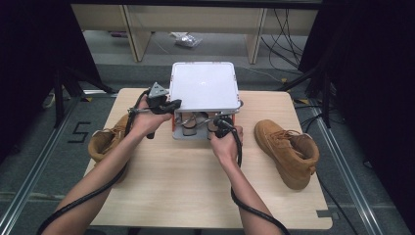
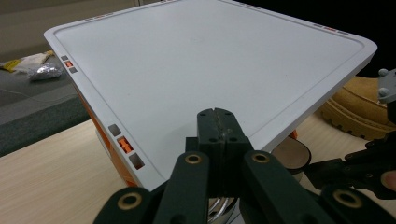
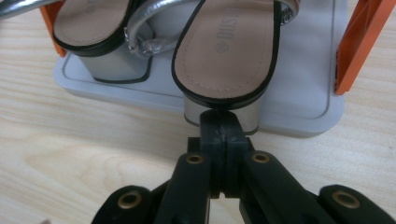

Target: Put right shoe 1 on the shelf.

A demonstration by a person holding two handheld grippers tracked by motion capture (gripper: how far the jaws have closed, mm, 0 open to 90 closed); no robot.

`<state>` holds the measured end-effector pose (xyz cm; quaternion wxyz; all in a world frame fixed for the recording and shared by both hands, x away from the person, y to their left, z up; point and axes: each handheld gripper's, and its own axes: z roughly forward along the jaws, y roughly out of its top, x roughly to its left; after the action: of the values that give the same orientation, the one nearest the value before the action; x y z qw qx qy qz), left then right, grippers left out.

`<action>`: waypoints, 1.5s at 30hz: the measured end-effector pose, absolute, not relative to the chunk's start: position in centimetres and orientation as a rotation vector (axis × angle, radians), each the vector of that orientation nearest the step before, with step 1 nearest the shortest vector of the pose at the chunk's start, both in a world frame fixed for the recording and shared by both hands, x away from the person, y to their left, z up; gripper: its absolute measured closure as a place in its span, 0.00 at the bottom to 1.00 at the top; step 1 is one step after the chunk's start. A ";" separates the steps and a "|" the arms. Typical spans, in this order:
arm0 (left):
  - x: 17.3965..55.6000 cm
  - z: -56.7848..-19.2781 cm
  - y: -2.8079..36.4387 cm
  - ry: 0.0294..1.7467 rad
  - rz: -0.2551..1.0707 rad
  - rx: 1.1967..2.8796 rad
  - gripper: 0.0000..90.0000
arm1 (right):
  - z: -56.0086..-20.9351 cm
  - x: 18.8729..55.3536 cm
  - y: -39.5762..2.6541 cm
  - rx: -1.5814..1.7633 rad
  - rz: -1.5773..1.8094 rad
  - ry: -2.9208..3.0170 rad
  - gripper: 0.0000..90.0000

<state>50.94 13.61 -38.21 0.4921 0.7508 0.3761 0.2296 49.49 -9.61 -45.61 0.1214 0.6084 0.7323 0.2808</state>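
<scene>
Standing at the far middle of the worktop [image 1: 195, 186], a grey rack [image 1: 204, 85] with orange side posts carries a flat white top, and a pair of block-heeled sandals [image 1: 188, 125] sits on its lower tray, heels toward the person. The left gripper [image 1: 164, 105] rests at the rack's 9 o'clock, at its near left corner; in the left gripper view its jaws are pressed together with nothing between them, the tip [image 2: 217, 122] lying over the near edge of the white top. The right gripper [image 1: 221, 122] is at the rack's 6 o'clock, just in front of the tray; in the right gripper view its jaws are likewise closed and empty, the tip [image 3: 219, 122] right at the silver heel of the nearer sandal [image 3: 226, 51], though actual contact cannot be told. The second sandal [image 3: 91, 23] lies at its 9 o'clock in that view, a silver strap between the two. One tan boot [image 1: 286, 152] stands on the worktop at the rack's 4 o'clock, well apart; another boot [image 1: 105, 139] lies at its 8 o'clock, partly behind the left forearm.
</scene>
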 end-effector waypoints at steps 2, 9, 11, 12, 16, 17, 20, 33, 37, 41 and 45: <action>50.9 -38.2 13.6 0.908 0.560 1.824 1.00 | -45.7 49.6 -9.7 1.757 0.808 2.141 1.00; 50.9 -38.2 13.6 0.908 0.564 1.827 1.00 | -45.9 49.8 -9.6 1.768 0.809 2.127 1.00; 50.9 -38.2 13.6 0.908 0.565 1.827 1.00 | -45.9 49.8 -9.6 1.767 0.821 2.115 1.00; 50.9 -38.2 13.6 0.907 0.564 1.827 1.00 | -46.0 49.9 -9.6 1.757 0.828 2.110 1.00; 50.9 -38.2 13.6 0.906 0.564 1.828 1.00 | -46.0 49.9 -9.4 1.755 0.826 2.120 1.00; 51.0 -38.2 13.6 0.906 0.564 1.827 1.00 | -46.0 50.0 -9.3 1.763 0.831 2.118 1.00; 51.0 -38.2 13.5 0.907 0.564 1.825 1.00 | -46.2 50.1 -9.4 1.763 0.818 2.104 1.00; 51.0 -38.2 13.5 0.908 0.563 1.825 1.00 | -46.4 50.0 -9.7 1.711 0.842 2.115 1.00; 51.0 -38.2 13.5 0.906 0.566 1.825 1.00 | -46.4 49.9 -9.8 1.705 0.838 2.102 1.00; 51.0 -38.3 13.5 0.908 0.567 1.822 1.00 | -46.4 49.9 -9.7 1.731 0.854 2.107 1.00; 51.0 -38.3 13.6 0.905 0.566 1.821 1.00 | -46.4 50.0 -9.3 1.731 0.899 2.089 1.00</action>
<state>50.96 13.55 -38.27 0.4929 0.7506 0.3731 0.2331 49.97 -9.25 -46.44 0.1414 0.5996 0.7235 0.3115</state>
